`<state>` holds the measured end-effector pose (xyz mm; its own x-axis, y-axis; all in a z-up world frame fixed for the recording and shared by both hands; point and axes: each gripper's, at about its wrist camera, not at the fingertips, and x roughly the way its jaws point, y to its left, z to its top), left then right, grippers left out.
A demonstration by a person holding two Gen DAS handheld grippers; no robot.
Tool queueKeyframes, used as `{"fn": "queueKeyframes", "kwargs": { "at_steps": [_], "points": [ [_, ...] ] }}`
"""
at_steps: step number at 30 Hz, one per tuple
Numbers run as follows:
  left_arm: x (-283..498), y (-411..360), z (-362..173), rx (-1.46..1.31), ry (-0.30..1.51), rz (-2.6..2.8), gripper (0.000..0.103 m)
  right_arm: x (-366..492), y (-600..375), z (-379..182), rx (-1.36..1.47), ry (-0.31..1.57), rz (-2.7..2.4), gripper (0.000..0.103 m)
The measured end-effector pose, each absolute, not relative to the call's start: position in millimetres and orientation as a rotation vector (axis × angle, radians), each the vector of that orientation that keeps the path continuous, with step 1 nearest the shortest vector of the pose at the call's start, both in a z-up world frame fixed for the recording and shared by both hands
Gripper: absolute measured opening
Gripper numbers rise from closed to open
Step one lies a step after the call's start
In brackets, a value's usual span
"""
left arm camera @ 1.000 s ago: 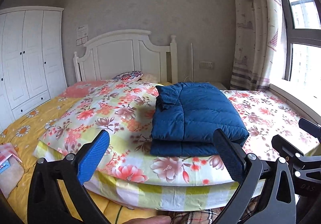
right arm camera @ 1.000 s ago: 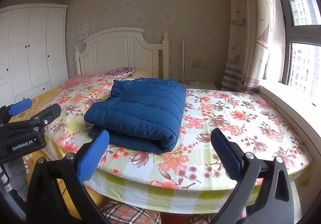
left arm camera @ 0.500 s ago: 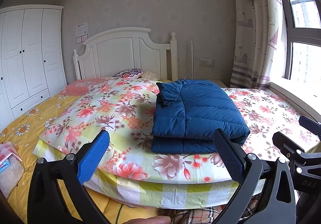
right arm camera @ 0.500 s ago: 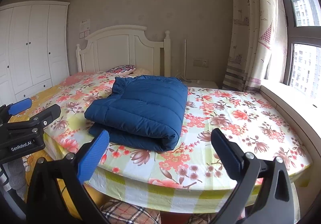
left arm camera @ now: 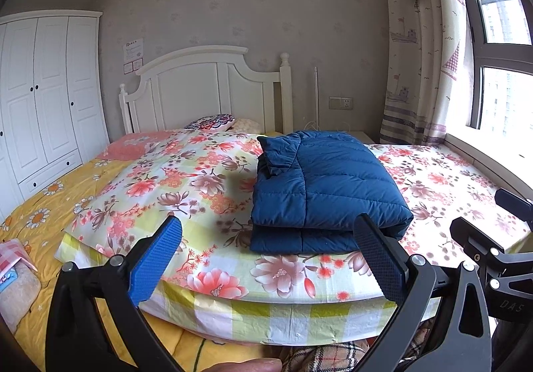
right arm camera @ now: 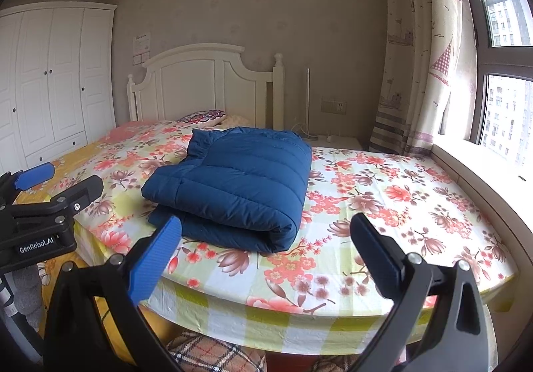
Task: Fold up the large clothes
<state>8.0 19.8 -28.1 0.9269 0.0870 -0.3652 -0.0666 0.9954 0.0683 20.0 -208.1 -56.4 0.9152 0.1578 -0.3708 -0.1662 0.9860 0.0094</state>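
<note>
Fingers first, through my left wrist camera: my left gripper (left arm camera: 266,248) stands wide apart with nothing between its pads, held back off the near edge of the bed (left arm camera: 289,315). The blue down jacket (left arm camera: 323,192) lies folded into a thick, squared stack on the floral sheet (left arm camera: 186,192), near the foot of the bed, touched by neither tool. Against the frames of a second ago, the jacket has not shifted, but the camera has risen and pulled back slightly, so the bundle sits a little lower in view. I take that as retreat: the fold looks finished and I am letting it be.

Through my right wrist camera, my right gripper (right arm camera: 263,245) is likewise spread open and empty, short of the mattress edge. The jacket (right arm camera: 233,182) shows its rolled fold facing me, layers lying flat. My left tool (right arm camera: 43,222) hangs at the left margin. Compared with earlier, this view too has lifted a touch; the garment is unchanged.
</note>
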Motion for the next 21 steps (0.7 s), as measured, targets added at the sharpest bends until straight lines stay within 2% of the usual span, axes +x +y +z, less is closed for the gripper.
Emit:
{"fn": "queueKeyframes", "kwargs": {
  "at_steps": [21],
  "points": [
    [4.0, 22.8, -18.7, 0.056, 0.363, 0.078, 0.099, 17.6, -210.1, -51.4, -0.023, 0.354, 0.157, 0.101]
  ]
}}
